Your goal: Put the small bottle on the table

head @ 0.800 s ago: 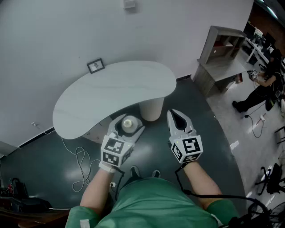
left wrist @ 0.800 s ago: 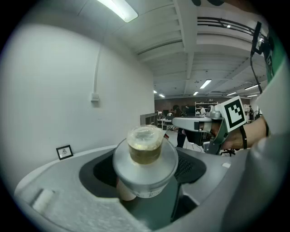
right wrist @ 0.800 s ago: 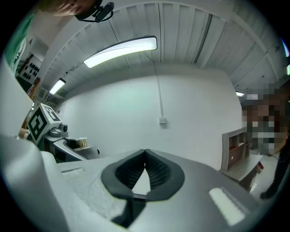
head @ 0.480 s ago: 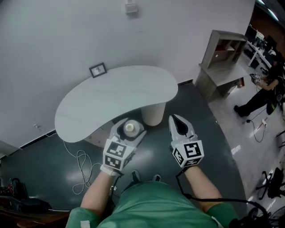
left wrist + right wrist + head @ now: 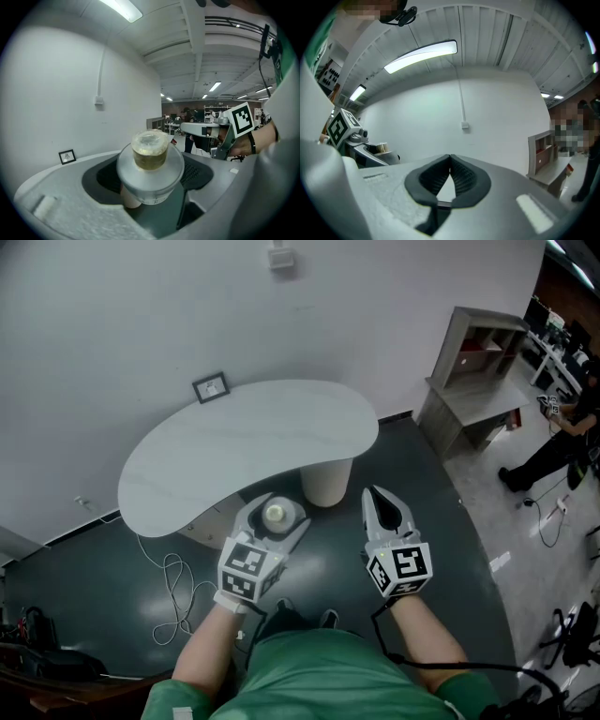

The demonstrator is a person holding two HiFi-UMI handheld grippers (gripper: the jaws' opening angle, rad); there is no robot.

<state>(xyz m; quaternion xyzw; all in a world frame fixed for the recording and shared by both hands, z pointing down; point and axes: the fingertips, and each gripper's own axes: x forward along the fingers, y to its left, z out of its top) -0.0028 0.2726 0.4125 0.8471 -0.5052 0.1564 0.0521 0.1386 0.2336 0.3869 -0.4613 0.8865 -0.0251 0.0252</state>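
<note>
A small grey bottle (image 5: 274, 515) with a pale cap stands upright between the jaws of my left gripper (image 5: 272, 505), which is shut on it and holds it in the air just off the near edge of the white kidney-shaped table (image 5: 216, 451). The left gripper view shows the bottle (image 5: 150, 157) from close up, its yellowish cap on top, with the wide jaws on either side of its body. My right gripper (image 5: 380, 498) hangs to the right of the table's pedestal (image 5: 326, 482). Its jaws are shut and empty (image 5: 449, 161).
A small framed picture (image 5: 211, 387) stands at the table's far edge by the white wall. A grey shelf unit (image 5: 478, 371) is at the right, with a person (image 5: 562, 432) beyond it. A white cable (image 5: 173, 592) lies on the dark floor at the left.
The head view has tipped a little, so the table sits lower in the frame. Both grippers keep their places by the table, and the left one still holds the bottle.
</note>
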